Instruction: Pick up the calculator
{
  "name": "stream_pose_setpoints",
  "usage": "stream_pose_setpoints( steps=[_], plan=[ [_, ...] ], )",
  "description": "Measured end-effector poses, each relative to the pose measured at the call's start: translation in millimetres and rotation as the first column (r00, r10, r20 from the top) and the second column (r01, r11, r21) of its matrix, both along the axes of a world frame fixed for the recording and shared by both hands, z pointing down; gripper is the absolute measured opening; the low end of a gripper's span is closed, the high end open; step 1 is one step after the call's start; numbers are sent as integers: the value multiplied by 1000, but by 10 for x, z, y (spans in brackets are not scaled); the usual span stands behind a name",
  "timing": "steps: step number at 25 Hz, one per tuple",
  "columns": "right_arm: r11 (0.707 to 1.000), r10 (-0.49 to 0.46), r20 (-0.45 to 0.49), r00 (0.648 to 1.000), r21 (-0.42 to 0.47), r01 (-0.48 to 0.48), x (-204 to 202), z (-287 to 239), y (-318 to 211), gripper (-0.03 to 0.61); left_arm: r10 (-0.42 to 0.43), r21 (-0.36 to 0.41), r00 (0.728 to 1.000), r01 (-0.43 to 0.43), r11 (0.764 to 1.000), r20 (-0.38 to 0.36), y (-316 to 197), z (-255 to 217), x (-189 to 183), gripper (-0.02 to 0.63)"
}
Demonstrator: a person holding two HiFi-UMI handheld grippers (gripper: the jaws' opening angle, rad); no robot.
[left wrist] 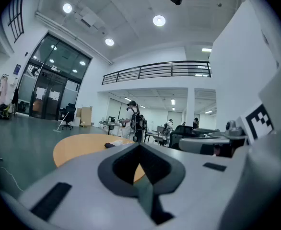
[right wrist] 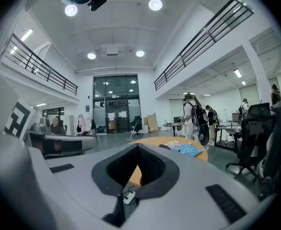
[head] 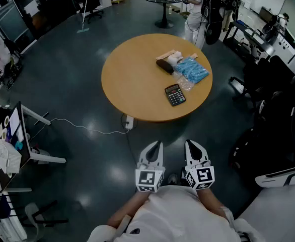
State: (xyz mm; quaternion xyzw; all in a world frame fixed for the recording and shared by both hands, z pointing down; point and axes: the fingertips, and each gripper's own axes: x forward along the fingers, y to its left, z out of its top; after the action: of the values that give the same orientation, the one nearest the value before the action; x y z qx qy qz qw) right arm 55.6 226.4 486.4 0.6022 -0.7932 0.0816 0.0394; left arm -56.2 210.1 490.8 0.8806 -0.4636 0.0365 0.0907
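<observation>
The black calculator (head: 175, 95) lies flat near the front right of a round wooden table (head: 132, 79). Behind it are a blue packet (head: 192, 69), a dark case (head: 164, 66) and some cream-coloured wrapped items (head: 169, 55). My left gripper (head: 158, 143) and right gripper (head: 189, 142) are side by side close to my body, over the floor and short of the table's near edge, both shut and empty. The left gripper (left wrist: 139, 145) points at the table (left wrist: 78, 145). Past the right gripper (right wrist: 138, 145) I see the blue packet (right wrist: 188, 150). The jaws hide the calculator in both gripper views.
A power strip (head: 128, 121) with a white cable lies on the floor under the table's near edge. A person with a backpack (head: 208, 9) stands beyond the table. Dark office chairs (head: 268, 84) crowd the right side, and a desk with a monitor (head: 14, 135) stands at left.
</observation>
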Motion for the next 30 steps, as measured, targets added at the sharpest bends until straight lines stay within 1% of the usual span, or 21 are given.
stream_pose_setpoints(
  steps=[8,13,16,20,22,26,28,30],
  plan=[
    [1000,-12,-1,1000,-6,12,24,33,41,15,-8,-10,1000,8,1000,-2,44,40,30,6],
    [1000,-17,11,1000,18,17,59,-9,52,15,-18,-24,1000,18,1000,9,37,126,39,6],
    [1000,-15,17,1000,28,14,113,-29,58,15,-31,-36,999,32,999,8,25,158,37,6],
    [999,-32,22,999,15,32,220,32,32,15,-67,-49,998,66,997,-2,-28,206,68,6],
    [999,-48,26,998,8,48,291,77,-26,15,-77,-66,997,77,995,0,-84,280,121,6],
    [997,-80,10,997,-12,80,452,201,-214,15,-82,-91,996,85,992,38,-226,497,257,6],
    [996,-92,13,996,-16,92,495,226,-365,15,-88,-90,995,92,992,46,-357,534,252,6],
    [995,-96,18,995,-16,97,493,247,-539,15,-76,-101,996,80,992,47,-549,584,223,6]
  ],
)
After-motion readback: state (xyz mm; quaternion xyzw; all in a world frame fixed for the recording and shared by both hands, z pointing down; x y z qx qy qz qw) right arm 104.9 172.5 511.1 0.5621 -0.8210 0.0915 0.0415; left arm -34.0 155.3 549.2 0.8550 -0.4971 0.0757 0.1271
